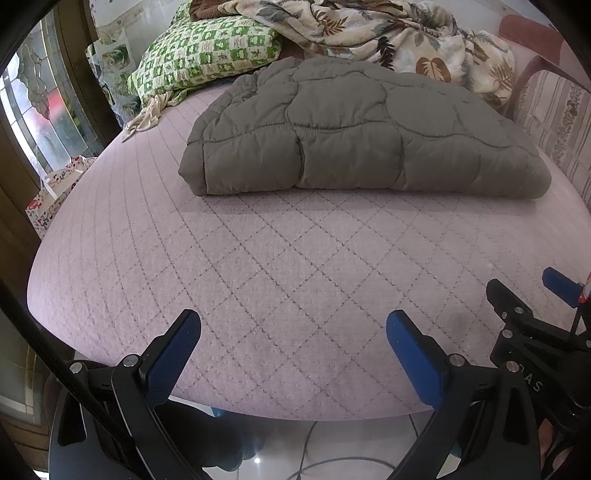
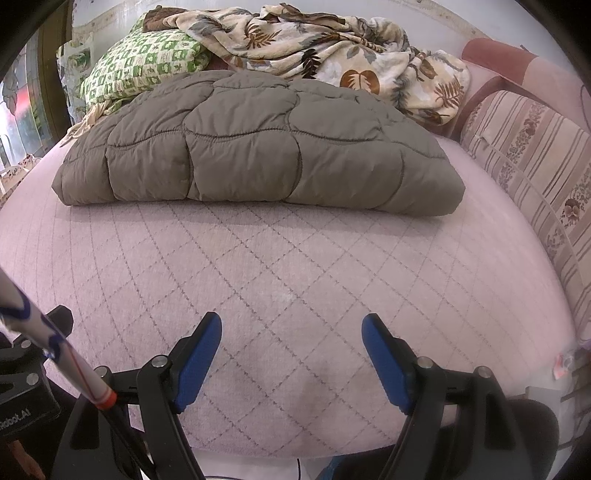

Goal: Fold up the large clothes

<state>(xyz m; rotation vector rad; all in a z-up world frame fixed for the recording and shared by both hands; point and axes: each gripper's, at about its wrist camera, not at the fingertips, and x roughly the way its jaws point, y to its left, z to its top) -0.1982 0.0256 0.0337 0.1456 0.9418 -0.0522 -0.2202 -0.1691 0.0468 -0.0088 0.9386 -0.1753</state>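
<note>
A grey-brown quilted puffer garment (image 1: pixel 354 129) (image 2: pixel 255 144) lies folded into a thick rectangle on the pink quilted bed (image 1: pixel 258 266) (image 2: pixel 280 266), towards its far half. My left gripper (image 1: pixel 293 325) hovers over the bed's near edge, well short of the garment, open with nothing between its blue pads. My right gripper (image 2: pixel 291 328) is also open and empty, over the near edge beside the left one. In the left wrist view the right gripper (image 1: pixel 528 295) shows at the right border. Neither gripper touches the garment.
A green checked pillow (image 1: pixel 207 51) (image 2: pixel 144 62) and a crumpled leaf-print blanket (image 1: pixel 388 33) (image 2: pixel 332 48) lie behind the garment. A striped sofa back (image 2: pixel 535 155) borders the bed's right side. Tiled floor with a cable (image 1: pixel 317 458) lies below the near edge.
</note>
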